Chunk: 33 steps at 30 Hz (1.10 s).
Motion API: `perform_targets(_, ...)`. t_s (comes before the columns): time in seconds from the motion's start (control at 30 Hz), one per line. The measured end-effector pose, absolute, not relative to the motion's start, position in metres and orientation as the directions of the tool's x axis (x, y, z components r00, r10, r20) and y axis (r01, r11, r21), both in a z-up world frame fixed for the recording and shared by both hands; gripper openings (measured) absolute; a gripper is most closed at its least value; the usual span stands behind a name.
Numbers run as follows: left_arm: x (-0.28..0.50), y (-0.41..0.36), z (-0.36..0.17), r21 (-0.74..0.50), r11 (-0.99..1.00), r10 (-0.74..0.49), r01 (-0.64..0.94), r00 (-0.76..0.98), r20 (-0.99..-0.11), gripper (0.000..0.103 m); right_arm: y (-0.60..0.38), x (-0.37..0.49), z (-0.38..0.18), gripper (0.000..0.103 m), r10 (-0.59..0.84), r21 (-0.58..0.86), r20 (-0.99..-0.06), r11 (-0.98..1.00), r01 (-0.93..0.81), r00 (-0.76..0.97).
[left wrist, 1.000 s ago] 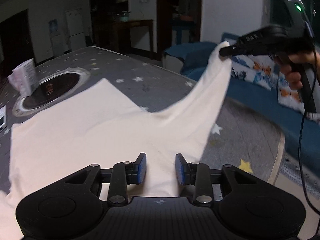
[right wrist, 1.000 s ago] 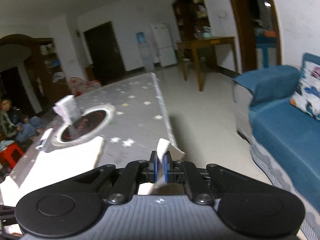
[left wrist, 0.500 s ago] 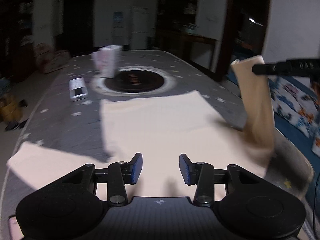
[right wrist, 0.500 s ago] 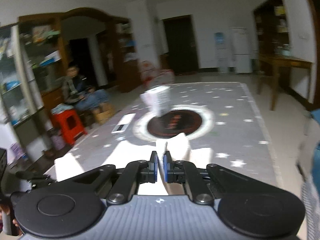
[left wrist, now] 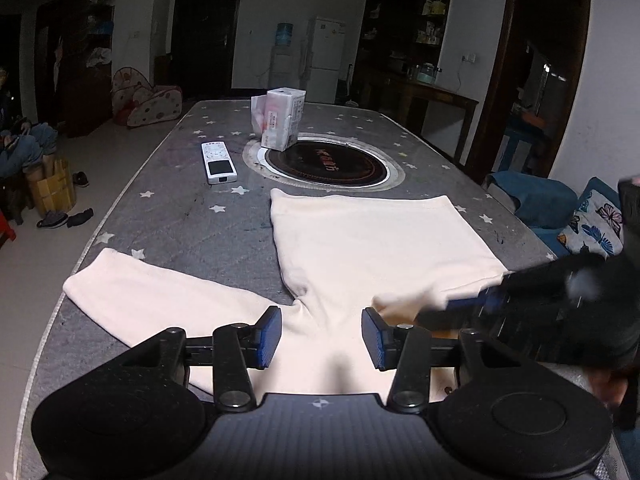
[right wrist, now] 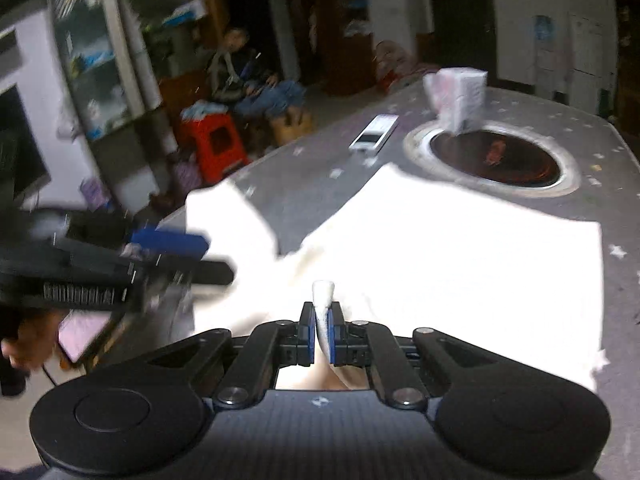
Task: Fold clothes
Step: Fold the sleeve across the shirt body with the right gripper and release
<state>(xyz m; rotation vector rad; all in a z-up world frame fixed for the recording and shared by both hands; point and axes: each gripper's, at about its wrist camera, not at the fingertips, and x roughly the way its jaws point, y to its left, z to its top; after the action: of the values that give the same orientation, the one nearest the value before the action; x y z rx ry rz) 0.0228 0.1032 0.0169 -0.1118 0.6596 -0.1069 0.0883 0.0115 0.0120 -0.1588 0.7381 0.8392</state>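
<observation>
A cream long-sleeved top (left wrist: pixel 380 240) lies flat on the grey star-patterned table (left wrist: pixel 180 220), one sleeve (left wrist: pixel 152 296) stretched out to the left. My left gripper (left wrist: pixel 321 324) hovers low over the top's near part; its jaws are opening and no cloth is between the pads. My right gripper (right wrist: pixel 322 328) is shut on a fold of the other sleeve (right wrist: pixel 323 292). In the left wrist view it comes in blurred from the right (left wrist: pixel 480 300), bringing that sleeve over the top's body. The left gripper (right wrist: pixel 172 248) shows blurred in the right wrist view.
Beyond the top, a round black hob (left wrist: pixel 328 164) is set in the table, with a white box (left wrist: pixel 280 120) and a white remote (left wrist: pixel 218 162) beside it. A blue sofa (left wrist: pixel 532 200) stands right. A seated person (right wrist: pixel 240 68) and red stool (right wrist: pixel 212 144) are left.
The right gripper swung the raised sleeve from high on the right down and across onto the top's body. The left gripper turned to face along the table and its jaws widened.
</observation>
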Motion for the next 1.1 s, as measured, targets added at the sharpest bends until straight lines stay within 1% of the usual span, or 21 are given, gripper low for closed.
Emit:
perform_targets(0.13,0.028,0.098,0.014,-0.137,0.988,-0.138,0.067,0.781,-0.609,0.048,0.008,0.081,0.008,0.012,0.622,0.144,-0.664,0.651,-0.746,0.414)
perform_targets(0.17,0.030,0.096,0.014,-0.138,0.988,-0.140,0.069,0.780,-0.611,0.048,0.005,0.079,0.010,0.014,0.625,0.145,-0.663,0.647,-0.749,0.412)
perform_targets(0.2,0.031,0.093,0.014,-0.140,0.988,-0.143,0.073,0.779,-0.610,0.048,0.000,0.078,0.012,0.019,0.629,0.149,-0.663,0.642,-0.752,0.406)
perform_targets(0.27,0.034,0.088,0.014,-0.142,0.986,-0.154,0.085,0.781,-0.606,0.048,-0.013,0.075,0.018,0.022,0.638,0.157,-0.654,0.640,-0.752,0.407)
perform_targets(0.43,0.038,0.073,0.013,-0.150,0.978,-0.207,0.146,0.772,-0.601,0.048,-0.057,0.072,0.028,0.022,0.612,0.142,-0.644,0.685,-0.714,0.459)
perform_targets(0.5,0.041,0.064,0.009,-0.156,0.972,-0.236,0.177,0.757,-0.609,0.046,-0.078,0.075,0.025,0.022,0.577,0.140,-0.654,0.728,-0.671,0.490)
perform_targets(0.63,0.047,0.046,-0.001,-0.160,0.959,-0.283,0.235,0.729,-0.624,0.046,-0.116,0.083,0.009,0.022,0.507,0.156,-0.685,0.804,-0.574,0.524)
perform_targets(0.73,0.053,0.039,-0.009,-0.148,0.958,-0.282,0.246,0.710,-0.646,0.046,-0.128,0.088,-0.003,0.022,0.480,0.169,-0.711,0.826,-0.538,0.514)
perform_targets(0.8,0.058,0.039,-0.015,-0.140,0.962,-0.266,0.234,0.696,-0.667,0.046,-0.134,0.087,-0.003,0.021,0.482,0.178,-0.716,0.826,-0.535,0.505)
perform_targets(0.87,0.060,0.042,-0.020,-0.138,0.966,-0.253,0.219,0.686,-0.682,0.046,-0.133,0.088,0.003,0.021,0.470,0.155,-0.718,0.827,-0.540,0.514)
perform_targets(1.03,0.063,0.045,-0.024,-0.138,0.969,-0.242,0.205,0.675,-0.697,0.046,-0.136,0.106,0.015,0.021,0.475,0.149,-0.677,0.837,-0.527,0.563)
perform_targets(1.07,0.063,0.045,-0.024,-0.131,0.969,-0.239,0.208,0.676,-0.697,0.046,-0.135,0.112,0.015,0.020,0.476,0.155,-0.672,0.839,-0.521,0.567)
perform_targets(1.1,0.063,0.044,-0.024,-0.126,0.970,-0.237,0.209,0.677,-0.697,0.046,-0.134,0.117,0.012,0.016,0.477,0.160,-0.670,0.841,-0.517,0.569)
